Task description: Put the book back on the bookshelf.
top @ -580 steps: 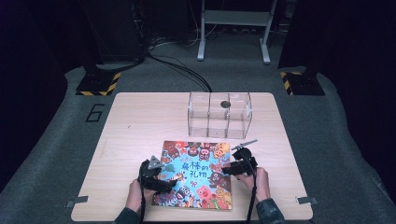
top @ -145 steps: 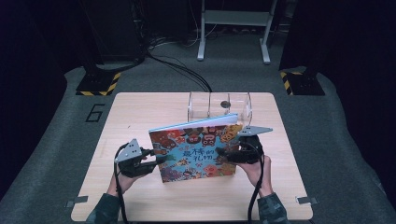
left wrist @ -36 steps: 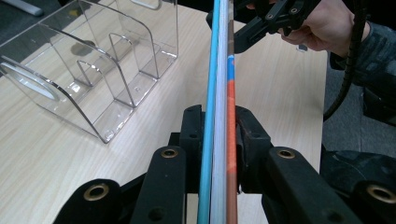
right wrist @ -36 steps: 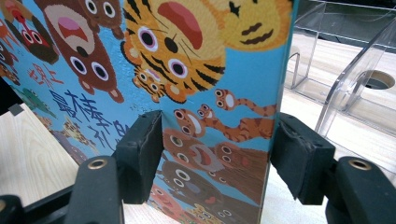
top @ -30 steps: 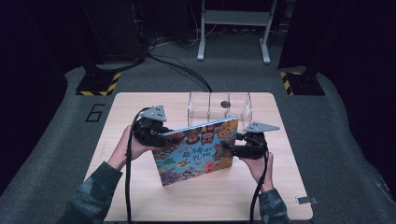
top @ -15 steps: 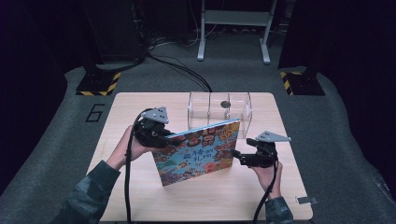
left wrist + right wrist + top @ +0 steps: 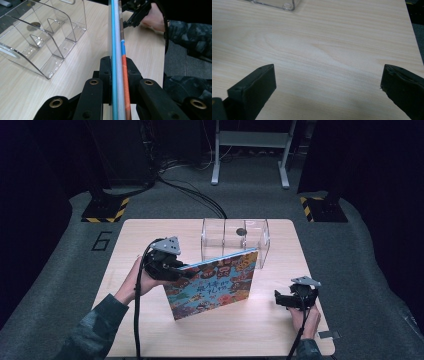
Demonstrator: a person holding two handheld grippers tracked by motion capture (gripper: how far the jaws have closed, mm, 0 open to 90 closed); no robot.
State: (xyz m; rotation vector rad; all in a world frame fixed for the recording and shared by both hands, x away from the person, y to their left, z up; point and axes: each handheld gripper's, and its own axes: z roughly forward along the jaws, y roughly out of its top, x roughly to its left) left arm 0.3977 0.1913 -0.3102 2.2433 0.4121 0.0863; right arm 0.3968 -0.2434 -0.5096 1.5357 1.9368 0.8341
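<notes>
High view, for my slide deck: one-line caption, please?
Left gripper holds picture book upright before clear rack; right gripper open.

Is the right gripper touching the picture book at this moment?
Apart. The high view shows the right gripper off to the side of the picture book, bare table between them.

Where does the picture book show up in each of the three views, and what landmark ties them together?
High view: the book stands on edge mid-table, clamped by the left gripper.
Left gripper view: seen edge-on, the book runs up the middle between the jaws.
Right gripper view: not in it; bare table ahead.
Shared landmark: the clear rack.
</notes>
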